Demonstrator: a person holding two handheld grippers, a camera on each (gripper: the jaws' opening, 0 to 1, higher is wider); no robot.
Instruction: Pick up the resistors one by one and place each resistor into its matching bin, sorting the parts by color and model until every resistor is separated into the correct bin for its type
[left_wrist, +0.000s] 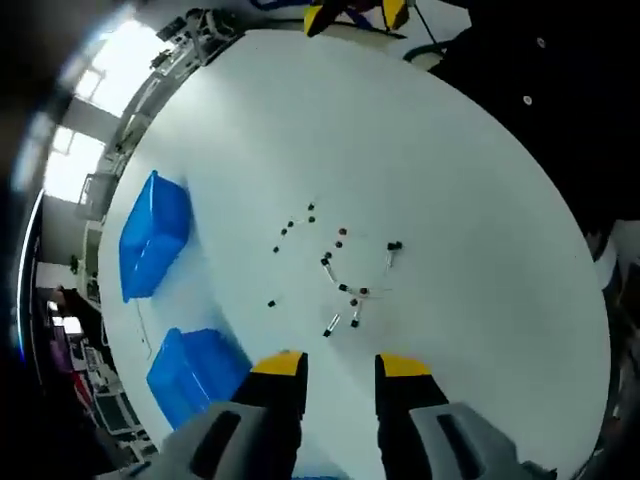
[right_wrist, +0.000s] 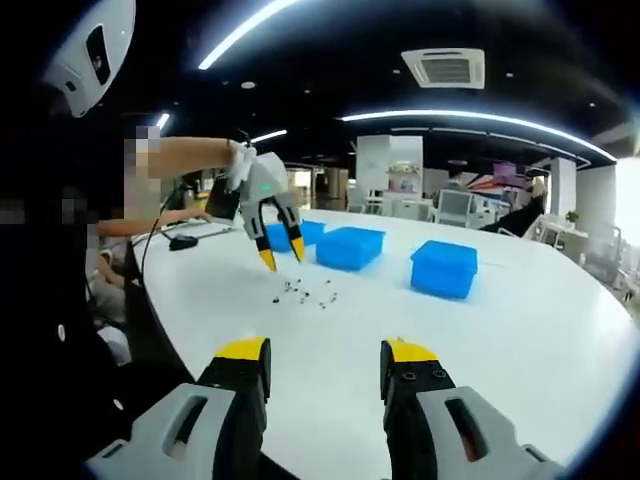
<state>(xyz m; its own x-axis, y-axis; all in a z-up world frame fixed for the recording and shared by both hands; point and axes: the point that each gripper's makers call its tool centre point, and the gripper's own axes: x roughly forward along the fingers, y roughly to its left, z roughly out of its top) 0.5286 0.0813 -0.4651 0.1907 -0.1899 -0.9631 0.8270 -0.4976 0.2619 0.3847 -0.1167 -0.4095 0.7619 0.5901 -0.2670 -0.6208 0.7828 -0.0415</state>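
Several small resistors (left_wrist: 335, 275) lie scattered in a loose cluster on the round white table (left_wrist: 450, 200). My left gripper (left_wrist: 343, 368) hovers above them, open, with nothing between its yellow-tipped jaws. In the right gripper view a hand holds that left gripper (right_wrist: 283, 255) pointing down just over the resistors (right_wrist: 305, 292). My right gripper (right_wrist: 327, 352) stands open and empty near the table's edge, well back from the cluster. Its yellow tips (left_wrist: 357, 14) peek in at the table's far rim in the left gripper view.
Two blue bins (left_wrist: 155, 235) (left_wrist: 190, 370) sit left of the resistors. From the right gripper view, blue bins (right_wrist: 350, 247) (right_wrist: 444, 267) stand beyond the cluster, another (right_wrist: 312, 232) behind. A person in dark clothes (right_wrist: 60, 300) is at the left; a black cable and device (right_wrist: 183, 242) lie nearby.
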